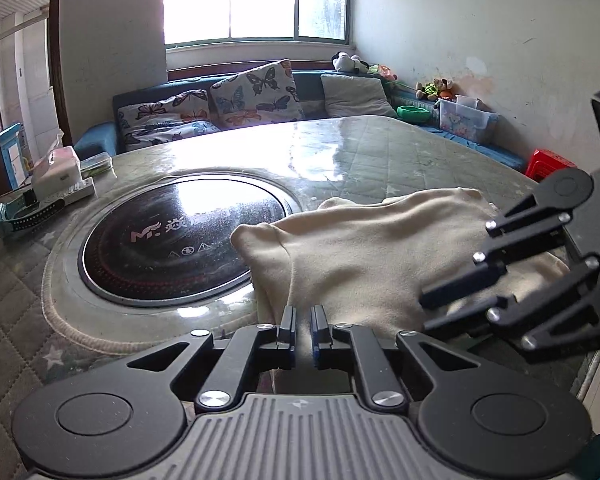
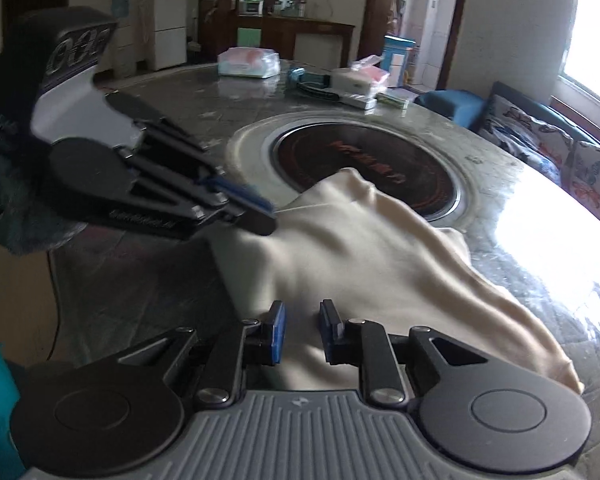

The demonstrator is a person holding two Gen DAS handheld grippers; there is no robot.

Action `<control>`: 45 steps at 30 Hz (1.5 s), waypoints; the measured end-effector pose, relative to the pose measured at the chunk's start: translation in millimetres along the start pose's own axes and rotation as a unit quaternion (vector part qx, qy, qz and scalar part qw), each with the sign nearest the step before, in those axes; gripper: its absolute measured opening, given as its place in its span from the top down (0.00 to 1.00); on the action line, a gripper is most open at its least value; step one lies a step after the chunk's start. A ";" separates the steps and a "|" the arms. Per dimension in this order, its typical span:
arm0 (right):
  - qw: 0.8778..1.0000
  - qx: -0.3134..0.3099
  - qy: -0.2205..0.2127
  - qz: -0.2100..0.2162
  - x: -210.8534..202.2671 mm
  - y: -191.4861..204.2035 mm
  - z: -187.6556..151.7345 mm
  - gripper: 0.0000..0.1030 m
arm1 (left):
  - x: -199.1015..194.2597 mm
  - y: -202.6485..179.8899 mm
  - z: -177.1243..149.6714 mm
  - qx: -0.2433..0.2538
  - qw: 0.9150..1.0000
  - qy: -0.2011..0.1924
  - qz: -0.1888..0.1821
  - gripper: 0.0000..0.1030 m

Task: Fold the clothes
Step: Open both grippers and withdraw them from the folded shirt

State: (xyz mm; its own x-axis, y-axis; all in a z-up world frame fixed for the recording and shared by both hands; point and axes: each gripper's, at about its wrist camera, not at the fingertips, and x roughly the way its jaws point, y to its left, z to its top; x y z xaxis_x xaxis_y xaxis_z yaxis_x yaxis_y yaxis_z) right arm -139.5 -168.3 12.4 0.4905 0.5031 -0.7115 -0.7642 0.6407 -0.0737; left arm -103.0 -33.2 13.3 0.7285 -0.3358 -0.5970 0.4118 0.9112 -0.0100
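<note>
left gripper: fingers close together, a fold of the cloth pinched between the blue pads at its near edge. In the right wrist view it shows from the side, tips touching the cloth's near-left corner.
right gripper: fingers a little apart with cloth between them; cannot tell if the pads actually clamp it. In the left wrist view it comes in from the right, tips on the cloth's right side.
cloth: cream garment, bunched and lifted at the near edge, draped over the near-right part of the table; far corner overlaps the rim of the cooktop.
table: round, quilted cover under a glossy clear sheet, strong window glare.
cooktop: round black glass plate set in the table centre, red ring markings.
tissue pack: at the far-left edge of the table, beside a flat white box.
sofa: blue, behind the table, butterfly cushions on it.
</note>
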 end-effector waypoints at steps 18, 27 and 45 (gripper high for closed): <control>0.995 0.094 0.029 -0.033 -45.1 -24.4 -39.8 0.82 | -2.8 -4.6 12.1 -0.005 1.000 -0.011 0.000 0.85; 0.986 0.153 0.009 -0.062 -64.0 -53.6 -47.8 0.82 | 2.5 3.2 11.3 -0.021 1.000 0.004 0.006 0.85; 0.990 0.131 0.002 -0.051 -55.8 -51.9 -28.5 0.83 | 0.7 16.5 11.7 -0.044 0.998 0.017 0.028 0.82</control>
State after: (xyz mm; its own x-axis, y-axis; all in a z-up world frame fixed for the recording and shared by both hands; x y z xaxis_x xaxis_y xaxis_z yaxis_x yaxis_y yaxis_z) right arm -139.1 -246.2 36.0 0.5569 0.4261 -0.7129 -0.5758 0.8167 0.0383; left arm -89.3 -21.2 22.1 0.7292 -0.2777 -0.6255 0.3206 0.9461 -0.0463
